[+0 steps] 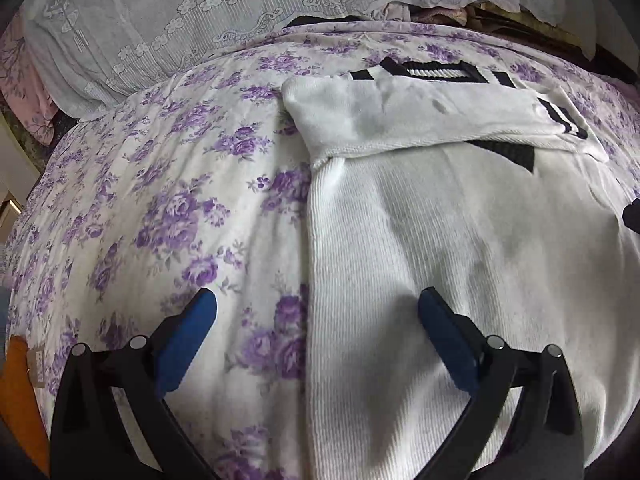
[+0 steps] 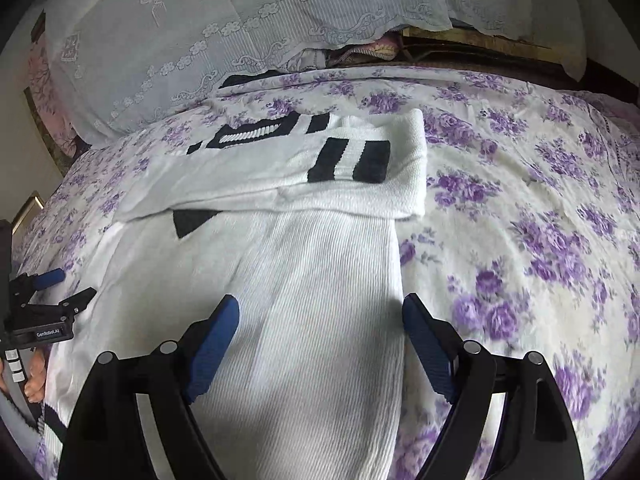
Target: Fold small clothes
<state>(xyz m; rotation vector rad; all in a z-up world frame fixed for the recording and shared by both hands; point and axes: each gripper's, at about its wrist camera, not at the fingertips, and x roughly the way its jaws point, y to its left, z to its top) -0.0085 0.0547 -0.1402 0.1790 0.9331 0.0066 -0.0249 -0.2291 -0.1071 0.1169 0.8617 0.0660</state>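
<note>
You have one garment in front of you: a white ribbed-knit sweater (image 1: 460, 260) with black stripes, lying flat on the bed's floral sheet (image 1: 160, 200), which is white with purple roses. Its body runs from the near edge of both views up toward the head of the bed. Two sleeves are already folded across its upper part: in the right wrist view one sleeve (image 2: 352, 168) lies crosswise on top, showing two black bars near the cuff, and a second layer of white knit sits under it. A black wedge of pattern (image 2: 192, 222) peeks out just below that fold, and the striped collar band (image 2: 256, 134) shows beyond it.

Your left claw (image 1: 316, 304) hangs over the sweater's left edge with its two blue pads spread wide apart, one over the sheet and one over the knit, nothing pinched between them. Your right claw (image 2: 320, 312) sits over the sweater's right edge, also with its two blue pads standing well apart and only the cloth below them; no fabric is gripped. In the right wrist view you can see the left claw again at the far left, with a few fingers of your hand (image 2: 34, 380) around its handle.

At the head of the bed one pale lace-patterned cover (image 1: 180, 12) drapes over a bulky heap, and some pink and dark fabric shows under its hem
</note>
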